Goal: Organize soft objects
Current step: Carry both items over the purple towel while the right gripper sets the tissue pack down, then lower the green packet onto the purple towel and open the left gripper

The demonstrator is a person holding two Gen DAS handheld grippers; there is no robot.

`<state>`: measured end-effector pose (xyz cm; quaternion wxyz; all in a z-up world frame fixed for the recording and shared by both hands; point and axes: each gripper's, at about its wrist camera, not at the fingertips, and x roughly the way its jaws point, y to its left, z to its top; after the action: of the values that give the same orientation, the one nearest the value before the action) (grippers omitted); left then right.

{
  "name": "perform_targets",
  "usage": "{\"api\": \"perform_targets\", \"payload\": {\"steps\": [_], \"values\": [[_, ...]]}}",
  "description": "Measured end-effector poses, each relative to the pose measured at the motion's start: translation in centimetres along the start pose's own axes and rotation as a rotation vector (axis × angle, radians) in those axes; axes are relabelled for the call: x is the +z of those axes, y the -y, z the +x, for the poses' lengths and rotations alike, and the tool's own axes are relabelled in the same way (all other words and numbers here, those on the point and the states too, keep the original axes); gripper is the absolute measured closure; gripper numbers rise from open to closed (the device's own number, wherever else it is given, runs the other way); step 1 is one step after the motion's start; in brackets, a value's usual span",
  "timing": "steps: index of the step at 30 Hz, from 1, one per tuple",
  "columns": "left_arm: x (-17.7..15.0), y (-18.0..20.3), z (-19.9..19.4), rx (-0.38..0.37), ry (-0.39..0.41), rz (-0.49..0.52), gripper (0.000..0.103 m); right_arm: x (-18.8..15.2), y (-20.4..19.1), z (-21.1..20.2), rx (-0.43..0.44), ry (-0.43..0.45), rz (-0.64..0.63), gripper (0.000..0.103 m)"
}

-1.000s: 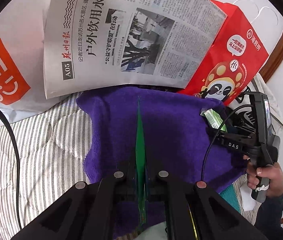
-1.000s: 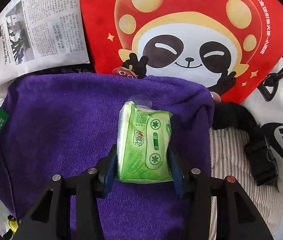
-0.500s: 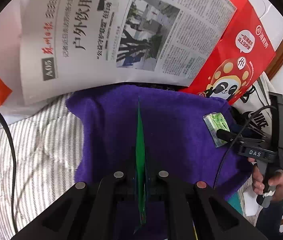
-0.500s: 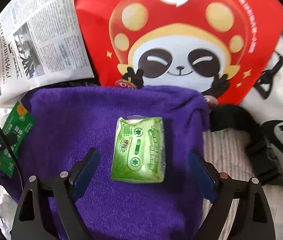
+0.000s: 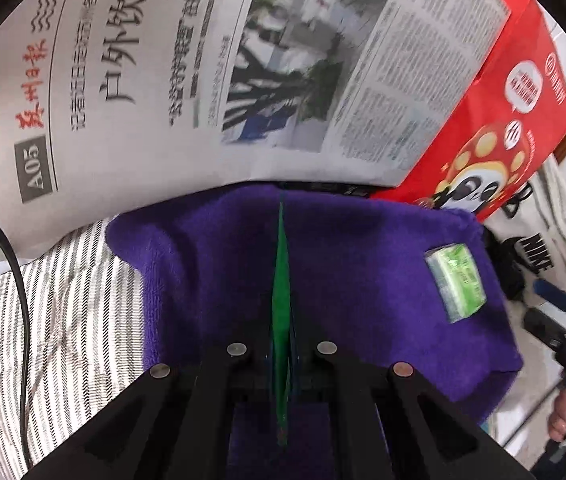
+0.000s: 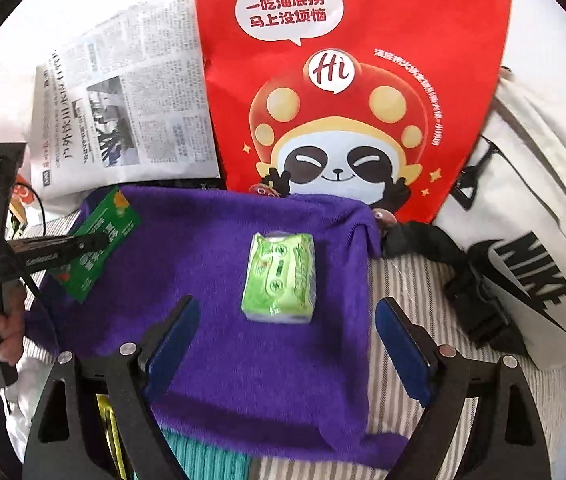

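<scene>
Left wrist view
Left tongs (image 5: 281,344): clamped on one flat green packet (image 5: 281,280), seen edge-on as a thin upright sliver above the towel.
Towel: one purple towel (image 5: 211,264), plush pile, spread flat on striped bedding (image 5: 67,304).
Tissue pack: one light green tissue pack (image 5: 455,283), soft rectangular block in glossy wrap, lying on the towel near its right edge.
Paper items: one newspaper (image 5: 187,76), matte printed sheet standing behind the towel; one red paper bag (image 5: 519,120) with a panda cartoon, just beside the newspaper.
Fabric bag: one white Nike bag (image 5: 551,240), right of the towel.

Right wrist view
Right tongs (image 6: 287,340): spread wide apart, gripping nothing; blue pads (image 6: 173,334) on either side, short of the tissue pack.
Tissue pack (image 6: 279,276): one, lying free on the towel (image 6: 211,248), centred between the two fingers.
Packet (image 6: 99,252): one, flat rectangle with a printed face, clamped in the left tongs (image 6: 95,242) over the towel's left part.
Backdrop: one newspaper (image 6: 123,120), one red paper bag (image 6: 347,88), one white Nike bag (image 6: 531,216) with a black strap and buckle.
Bedding (image 6: 403,280): grey-and-white striped cloth.
</scene>
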<state>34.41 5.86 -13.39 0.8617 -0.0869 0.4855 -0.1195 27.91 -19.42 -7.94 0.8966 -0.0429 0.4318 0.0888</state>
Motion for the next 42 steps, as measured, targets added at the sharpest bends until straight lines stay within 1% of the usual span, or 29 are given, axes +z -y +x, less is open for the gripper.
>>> {"api": "perform_targets", "payload": {"steps": [4,7,9,10,13,15,16,18,19,22,23,24,28,30,32,33,34,35,38,41,42], "values": [[-0.2,-0.1,0.3,0.015,-0.006,0.009,0.094,-1.1,0.7,-0.5,-0.005,-0.013,0.007,0.014],[-0.3,0.0,0.4,0.046,-0.016,0.020,0.085,-2.4,1.2,-0.4,0.004,-0.023,0.026,0.014],[-0.4,0.0,0.6,0.072,-0.031,0.026,0.077,-3.3,1.4,-0.8,0.003,-0.034,0.018,0.014],[-0.6,-0.3,0.5,0.078,-0.033,0.028,0.077,-3.7,1.4,-0.8,-0.002,-0.039,0.009,0.014],[-0.7,-0.2,0.4,0.097,-0.036,0.025,0.069,-4.7,1.7,-1.1,-0.028,-0.047,0.001,0.014],[-0.8,0.2,0.5,0.112,-0.045,0.034,0.062,-5.3,2.0,-1.5,-0.028,-0.050,0.003,0.014],[-0.9,0.5,0.5,0.125,-0.048,0.043,0.060,-5.6,2.1,-1.9,-0.029,-0.048,0.006,0.014],[-1.1,1.3,0.4,0.164,-0.054,0.064,0.053,-6.1,2.4,-2.4,-0.033,-0.049,0.014,0.014],[-1.2,1.6,0.2,0.176,-0.055,0.076,0.052,-6.4,2.6,-2.7,-0.035,-0.048,0.022,0.014],[-1.5,2.5,-0.4,0.195,-0.054,0.093,0.044,-7.1,2.9,-3.5,-0.022,-0.048,0.043,0.014],[-1.7,2.8,-0.7,0.221,-0.049,0.097,0.038,-7.2,3.0,-3.7,-0.021,-0.049,0.047,0.014],[-1.8,3.0,-1.2,0.246,-0.044,0.100,0.037,-7.4,3.0,-4.0,-0.022,-0.048,0.050,0.014],[-2.6,4.1,-3.0,0.272,-0.027,0.099,0.037,-8.3,3.4,-5.7,-0.037,-0.035,0.062,0.014],[-3.0,4.4,-4.1,0.291,-0.018,0.097,0.036,-8.9,3.7,-6.2,-0.062,-0.047,0.064,0.014],[-3.9,4.4,-5.6,0.311,-0.007,0.066,0.036,-9.7,4.0,-6.5,-0.092,-0.074,0.068,0.014],[-4.3,4.3,-6.2,0.302,-0.002,0.043,0.036,-10.1,4.1,-6.6,-0.102,-0.086,0.072,0.014],[-4.9,3.3,-7.0,0.283,0.002,0.022,0.036,-10.8,4.4,-6.8,-0.110,-0.097,0.078,0.014],[-5.7,3.1,-7.8,0.257,0.011,0.000,0.036,-11.4,4.5,-6.9,-0.114,-0.103,0.083,0.014],[-7.8,2.8,-9.7,0.243,0.022,-0.012,0.036,-13.4,4.5,-7.2,-0.111,-0.129,0.085,0.014],[-10.1,2.4,-11.5,0.227,0.033,-0.023,0.036,-15.0,4.3,-6.5,-0.123,-0.154,0.078,0.014],[-10.7,2.3,-11.8,0.216,0.033,-0.026,0.035,-15.3,4.3,-6.2,-0.107,-0.156,0.084,0.014]]}}
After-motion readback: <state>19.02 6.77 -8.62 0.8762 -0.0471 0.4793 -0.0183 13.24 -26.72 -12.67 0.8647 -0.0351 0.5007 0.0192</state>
